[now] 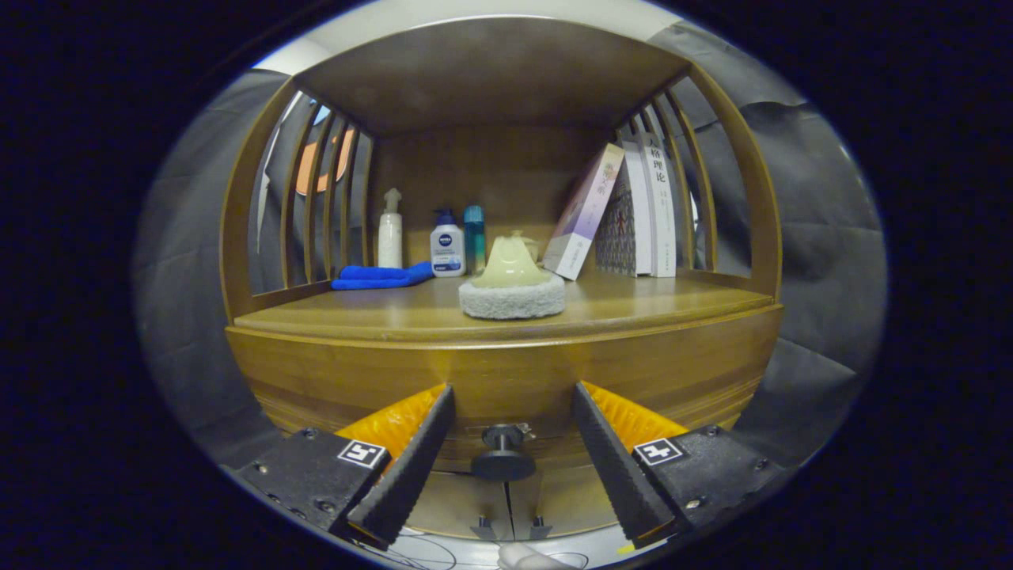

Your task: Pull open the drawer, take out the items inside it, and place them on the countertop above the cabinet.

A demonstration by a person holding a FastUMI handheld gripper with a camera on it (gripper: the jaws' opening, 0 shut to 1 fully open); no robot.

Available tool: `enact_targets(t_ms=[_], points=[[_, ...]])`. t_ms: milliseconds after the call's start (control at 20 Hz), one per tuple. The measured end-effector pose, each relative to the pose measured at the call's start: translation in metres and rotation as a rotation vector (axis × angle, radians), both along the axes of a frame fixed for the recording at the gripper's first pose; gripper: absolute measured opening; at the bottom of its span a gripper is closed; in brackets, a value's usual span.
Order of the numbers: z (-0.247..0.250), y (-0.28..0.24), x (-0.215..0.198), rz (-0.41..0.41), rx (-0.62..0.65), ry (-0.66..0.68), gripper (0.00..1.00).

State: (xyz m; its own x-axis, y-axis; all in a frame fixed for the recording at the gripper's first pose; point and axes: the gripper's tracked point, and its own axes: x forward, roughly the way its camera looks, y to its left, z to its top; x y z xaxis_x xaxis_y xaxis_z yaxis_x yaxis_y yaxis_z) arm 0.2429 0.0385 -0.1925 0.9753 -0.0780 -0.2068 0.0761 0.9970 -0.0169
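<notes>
Two fingers of the gripper stand spread wide, nothing clamped between them. Fingertips sit level with the drawer front, one on each side of its round dark knob. Knob is centred in the gap, clear space on both sides, no contact with either finger. Cannot tell whether the tips touch the wood front or hang just short of it.

Drawer looks shut: front flush under the countertop edge, no gap showing, so contents not visible. Below the knob, two cabinet doors meet at a vertical seam, each with a small dark pull near the bottom.

Countertop is the floor of an open wooden shelf bay with slatted sides and a solid back. On it, straight beyond the fingers and near the front edge: a pale cone-shaped scrubber on a round grey fuzzy pad. Behind it to the left, in a row by the back wall: white pump bottle, white bottle with blue cap, slim teal bottle. Blue folded cloth lies flat in front of the pump bottle, its end touching the blue-capped bottle's base. On the right, several books stand against the slats, the nearest one leaning tilted onto the others.
</notes>
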Motion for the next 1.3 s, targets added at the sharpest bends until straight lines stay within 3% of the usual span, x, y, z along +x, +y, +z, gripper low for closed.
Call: enact_targets(t_ms=[450,650,1300], points=[[0.000,-0.006,-0.004,-0.013,0.000,0.052,0.99],[0.025,-0.008,-0.020,0.011,-0.006,0.024,0.99],[0.180,-0.017,-0.173,0.122,-0.018,-0.176,0.99]])
